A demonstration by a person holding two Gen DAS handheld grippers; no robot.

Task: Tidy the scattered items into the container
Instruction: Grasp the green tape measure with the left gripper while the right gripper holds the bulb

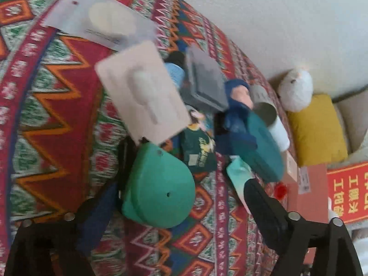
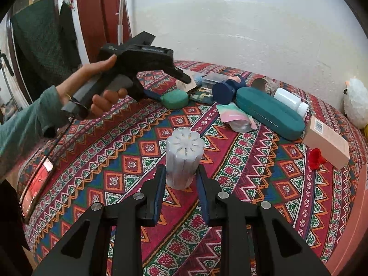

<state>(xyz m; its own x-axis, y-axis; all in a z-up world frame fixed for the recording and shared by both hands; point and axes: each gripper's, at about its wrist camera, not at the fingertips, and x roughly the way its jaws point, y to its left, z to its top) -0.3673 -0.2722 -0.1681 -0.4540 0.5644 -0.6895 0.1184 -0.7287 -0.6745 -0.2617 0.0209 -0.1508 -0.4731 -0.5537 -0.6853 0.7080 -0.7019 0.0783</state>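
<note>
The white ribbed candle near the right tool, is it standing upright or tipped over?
Upright: the candle stands on its base on the patterned cloth, flower-shaped top facing up.

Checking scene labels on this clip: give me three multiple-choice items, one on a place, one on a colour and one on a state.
1. Where does the white bottle lie?
A. Beside the long teal case
B. On the phone
C. On a cushion

2. What colour is the round case?
A. Red
B. Yellow
C. Green

3. How is the white ribbed cylinder placed?
A. Lying on its side
B. Standing upright on the patterned cloth
C. Lifted off the cloth

Answers:
1 A: the bottle lies on its side just behind the teal case.
2 C: both views show the case as green.
3 B: the cylinder's flower-shaped top faces up and its base rests on the cloth.
</note>
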